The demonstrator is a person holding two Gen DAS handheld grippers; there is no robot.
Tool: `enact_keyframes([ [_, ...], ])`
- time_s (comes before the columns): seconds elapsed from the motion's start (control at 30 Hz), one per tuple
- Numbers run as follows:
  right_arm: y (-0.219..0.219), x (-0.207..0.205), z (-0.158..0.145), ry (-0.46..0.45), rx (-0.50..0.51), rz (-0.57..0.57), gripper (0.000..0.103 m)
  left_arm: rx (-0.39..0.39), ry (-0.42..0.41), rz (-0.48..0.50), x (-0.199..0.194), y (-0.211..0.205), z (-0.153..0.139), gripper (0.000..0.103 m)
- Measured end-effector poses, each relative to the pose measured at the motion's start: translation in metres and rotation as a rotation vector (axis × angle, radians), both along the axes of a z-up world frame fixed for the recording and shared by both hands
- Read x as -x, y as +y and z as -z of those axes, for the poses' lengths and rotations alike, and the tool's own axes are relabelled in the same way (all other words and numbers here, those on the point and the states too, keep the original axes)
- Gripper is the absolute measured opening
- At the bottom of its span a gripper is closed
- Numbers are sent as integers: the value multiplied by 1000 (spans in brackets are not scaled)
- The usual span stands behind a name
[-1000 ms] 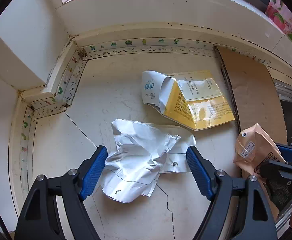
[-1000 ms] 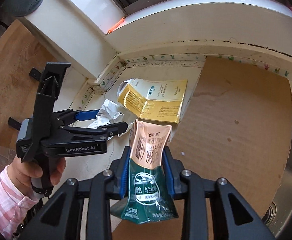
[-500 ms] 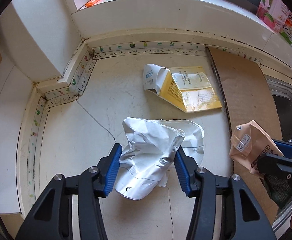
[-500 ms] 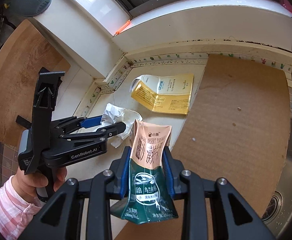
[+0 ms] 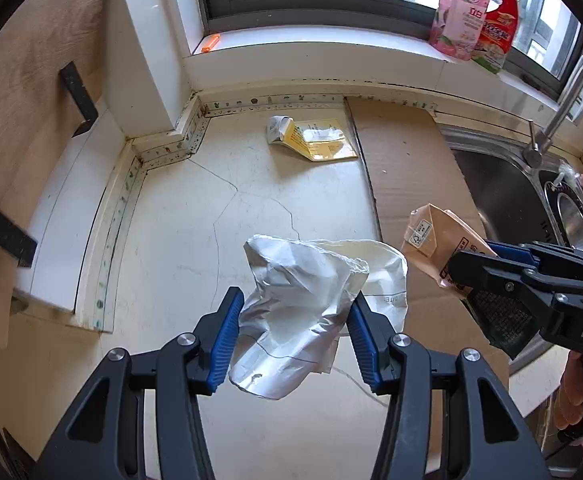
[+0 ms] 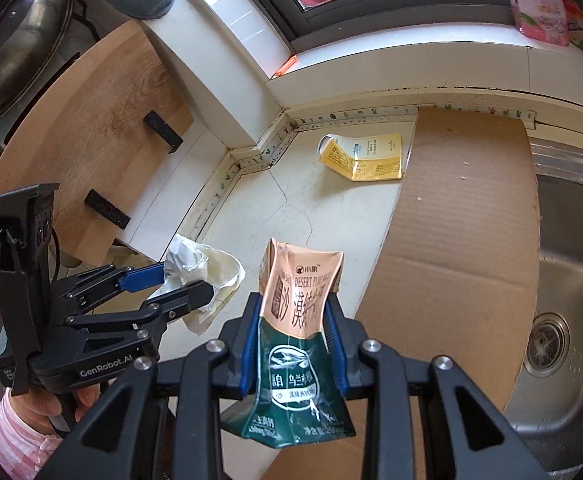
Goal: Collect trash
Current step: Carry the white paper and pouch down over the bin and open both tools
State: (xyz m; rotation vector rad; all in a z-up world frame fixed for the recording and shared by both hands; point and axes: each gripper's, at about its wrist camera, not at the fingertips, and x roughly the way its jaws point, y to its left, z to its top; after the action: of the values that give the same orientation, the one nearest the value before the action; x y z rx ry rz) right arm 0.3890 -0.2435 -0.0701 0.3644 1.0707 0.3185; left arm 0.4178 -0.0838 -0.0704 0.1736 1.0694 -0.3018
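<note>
Trash is split between both tools and the table: the left tool point(image 5: 293, 334) has its blue pads pressed on a crumpled silver-white wrapper point(image 5: 311, 300), lifted clear of the cracked white table point(image 5: 195, 216). Its jaws closed in on that wrapper within the last second. The right tool point(image 6: 291, 334) grips a flattened tan-and-green carton point(image 6: 297, 332) upright between narrow jaws. A yellow carton point(image 5: 315, 142) lies flat near the back wall, just beside a sheet of cardboard point(image 5: 407, 168) that reaches the steel sink point(image 6: 563, 292).
</note>
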Motion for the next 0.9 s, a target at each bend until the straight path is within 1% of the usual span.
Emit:
enact_keyframes([
  [0.2,40,76,-32,-51,9,39,30,22,-43,52,90,26,-27,50],
  [0.33,68,126,-46,-76,8,59,30,57,-62,68,143,48,-35,50],
  [0.43,86,163,-51,-83,8,70,30,81,-76,70,180,63,-37,50],
  [0.57,105,210,-50,-77,3,79,30,88,-105,65,224,79,-32,50],
  [0.7,119,250,-38,-45,-4,91,30,123,-96,53,267,95,-21,50],
  [0.8,124,275,-24,-5,-4,107,30,139,-74,39,293,104,-6,50],
  [0.9,125,294,-9,40,-2,123,30,167,-16,18,312,110,15,50],
])
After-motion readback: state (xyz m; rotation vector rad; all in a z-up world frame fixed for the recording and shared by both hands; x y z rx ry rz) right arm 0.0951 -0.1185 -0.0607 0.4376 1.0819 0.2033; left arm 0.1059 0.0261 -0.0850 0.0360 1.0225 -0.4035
